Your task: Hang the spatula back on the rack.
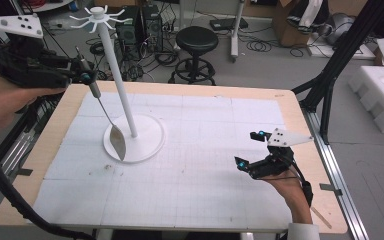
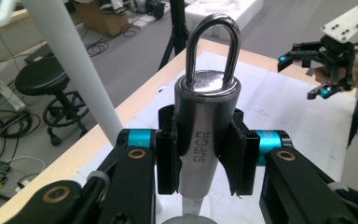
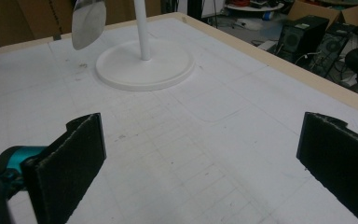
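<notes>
Between the left gripper [image 2: 200,158] jaws, steel spatula [image 2: 207,126] handle clamped tight, right gripper [image 3: 200,158] jaws wide apart over the desk [image 3: 205,140], nothing between them.

Under the jaws of your right gripper [image 1: 247,149] lay a white gridded mat [image 1: 190,165]. It covered a pale wooden table [image 1: 300,120], whose bare edge ran just to the right of them. Well beyond the jaws of your left gripper [image 1: 86,77], a black round stool [image 1: 196,40] and two black computer towers [image 1: 140,25] stood on the floor among loose cables. White foam blocks [image 1: 380,95] sat far to the right of your right jaws.
</notes>
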Available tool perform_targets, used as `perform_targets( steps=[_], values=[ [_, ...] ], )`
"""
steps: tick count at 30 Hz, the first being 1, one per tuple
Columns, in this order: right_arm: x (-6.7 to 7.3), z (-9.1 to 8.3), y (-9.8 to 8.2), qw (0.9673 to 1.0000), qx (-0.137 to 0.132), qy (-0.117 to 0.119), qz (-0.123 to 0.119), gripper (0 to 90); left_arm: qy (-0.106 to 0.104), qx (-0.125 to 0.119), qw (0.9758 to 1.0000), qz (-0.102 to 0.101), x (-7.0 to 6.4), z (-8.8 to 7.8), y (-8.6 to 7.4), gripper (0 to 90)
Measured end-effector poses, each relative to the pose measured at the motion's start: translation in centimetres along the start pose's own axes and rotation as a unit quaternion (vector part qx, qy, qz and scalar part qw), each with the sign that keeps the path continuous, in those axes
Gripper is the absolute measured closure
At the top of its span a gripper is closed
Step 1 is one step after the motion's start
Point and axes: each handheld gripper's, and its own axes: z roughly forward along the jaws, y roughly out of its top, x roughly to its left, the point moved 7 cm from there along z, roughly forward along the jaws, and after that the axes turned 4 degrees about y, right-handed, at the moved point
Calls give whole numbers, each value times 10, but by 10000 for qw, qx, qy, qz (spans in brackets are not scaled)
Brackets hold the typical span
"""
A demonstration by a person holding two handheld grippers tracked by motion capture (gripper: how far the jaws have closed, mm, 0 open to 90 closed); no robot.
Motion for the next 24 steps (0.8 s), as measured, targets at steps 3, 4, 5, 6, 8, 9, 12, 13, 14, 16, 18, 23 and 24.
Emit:
perform_targets(
  steps=[3, 4, 5, 6, 8, 9, 12, 13, 14, 16, 18, 23, 24],
  values=[
    [3, 3, -1, 10000, -11, 53, -4, 1, 89, -31, 9999, -77, 3, -1, 2, 687],
    [4, 4, -1, 10000, 3, 48, 2, 1, 129, -24, 9998, -114, 5, -1, 3, 687],
    [7, 5, -2, 10000, 16, 98, -9, 1, 156, -33, 9998, -146, 5, -1, 4, 688],
    [7, 5, -2, 10000, 16, 98, -9, 1, 187, -36, 9997, -180, 6, -1, 4, 688],
    [8, 6, -1, 9999, 16, 105, -22, 1, 231, 0, 9995, -201, 7, 0, 5, 687],
    [8, 5, 0, 9999, -42, 104, -24, 1, 278, 25, 9994, -227, 9, 2, 6, 687],
    [9, 5, 0, 9999, -71, 139, -8, 1, 301, 75, 9991, -276, 10, 4, 6, 687],
    [9, 4, 0, 9999, -90, 134, -20, 1, 327, 102, 9990, -298, 12, 5, 7, 687],
    [9, 4, 0, 9999, -90, 134, -20, 1, 334, 109, 9989, -311, 13, 6, 7, 687],
    [10, 4, 0, 9998, -93, 150, 10, 1, 362, 127, 9988, -319, 14, 8, 9, 687],
    [10, 4, 0, 9998, -111, 172, 3, 1, 375, 158, 9987, -302, 16, 11, 10, 687],
    [11, 4, -1, 9997, -115, 208, 19, 1, 402, 228, 9984, -340, 21, 17, 13, 687],
    [11, 4, -1, 9997, -115, 208, 19, 1, 402, 228, 9984, -340, 21, 17, 13, 687]
  ],
)
